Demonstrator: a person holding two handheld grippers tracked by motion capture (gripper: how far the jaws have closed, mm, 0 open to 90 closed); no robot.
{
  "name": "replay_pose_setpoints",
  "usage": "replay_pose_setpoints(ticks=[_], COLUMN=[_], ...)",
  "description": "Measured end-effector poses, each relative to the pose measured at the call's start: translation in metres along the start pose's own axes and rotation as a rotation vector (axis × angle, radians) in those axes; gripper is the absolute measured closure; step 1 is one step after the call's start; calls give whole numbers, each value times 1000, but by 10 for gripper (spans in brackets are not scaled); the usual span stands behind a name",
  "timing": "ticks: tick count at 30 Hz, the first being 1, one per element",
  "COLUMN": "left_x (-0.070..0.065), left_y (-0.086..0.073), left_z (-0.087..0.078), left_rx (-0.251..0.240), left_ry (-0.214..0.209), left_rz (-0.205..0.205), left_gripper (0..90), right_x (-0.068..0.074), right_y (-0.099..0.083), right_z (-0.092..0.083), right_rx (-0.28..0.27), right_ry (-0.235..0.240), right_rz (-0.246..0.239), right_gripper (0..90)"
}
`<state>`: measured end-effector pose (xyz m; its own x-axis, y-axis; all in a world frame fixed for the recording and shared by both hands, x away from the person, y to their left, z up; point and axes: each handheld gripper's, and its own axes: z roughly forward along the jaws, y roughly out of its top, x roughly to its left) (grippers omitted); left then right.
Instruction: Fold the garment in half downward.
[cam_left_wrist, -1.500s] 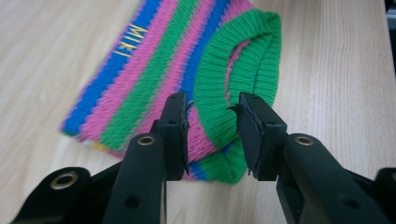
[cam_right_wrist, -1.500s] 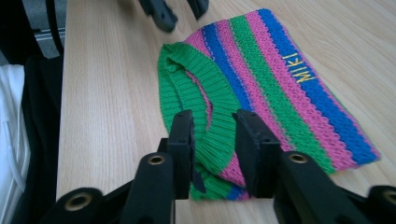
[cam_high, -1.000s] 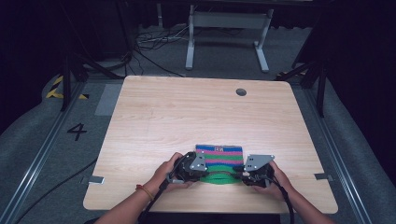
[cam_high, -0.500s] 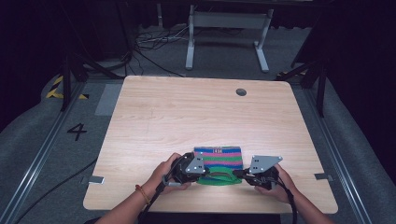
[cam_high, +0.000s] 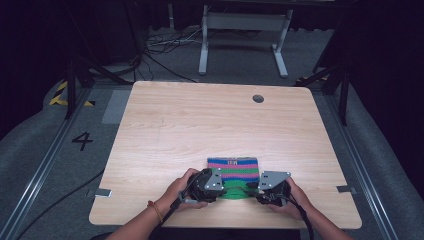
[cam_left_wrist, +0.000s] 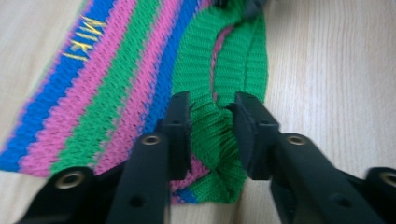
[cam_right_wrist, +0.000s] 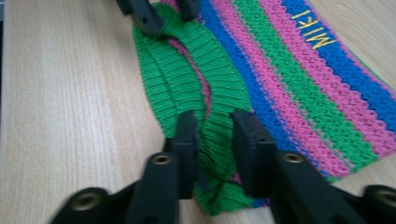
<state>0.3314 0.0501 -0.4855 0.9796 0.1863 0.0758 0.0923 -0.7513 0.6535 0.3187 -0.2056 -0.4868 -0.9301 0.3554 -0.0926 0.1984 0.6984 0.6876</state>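
You have the striped knitted cloth (cam_high: 233, 170) lying flat near the front edge of the table (cam_high: 165, 130), and each tool is pinching its green ribbed hem: the left gripper (cam_left_wrist: 212, 119) at one end, the right gripper (cam_right_wrist: 214, 133) at the other, jaws closed on the fabric. This looks like the grasp before a fold or lift. Next, raise both ends evenly so the hem stays taut and neither grip slips.

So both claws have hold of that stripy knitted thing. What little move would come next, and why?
Probably a small lift of both grippers together. The left gripper and right gripper each pinch the green ribbed edge of the striped knit at its near end, while the rest lies flat on the table.
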Motion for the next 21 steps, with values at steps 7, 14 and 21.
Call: replay_pose_setpoints(ticks=[7,14,21], left_x=[2,-12,-15], left_y=[3,4,-1], left_z=[-1,-12,-4], left_rx=[13,15,41], left_ry=[1,-61,-7], left_rz=[35,56,59], left_gripper=[887,885,869], right_x=[1,4,9], right_y=[2,5,-4], right_z=[-4,-19,-8], right_rx=[-11,-44,9], right_ry=[-11,43,39], right_rz=[-24,-20,-24], right_gripper=[880,875,834])
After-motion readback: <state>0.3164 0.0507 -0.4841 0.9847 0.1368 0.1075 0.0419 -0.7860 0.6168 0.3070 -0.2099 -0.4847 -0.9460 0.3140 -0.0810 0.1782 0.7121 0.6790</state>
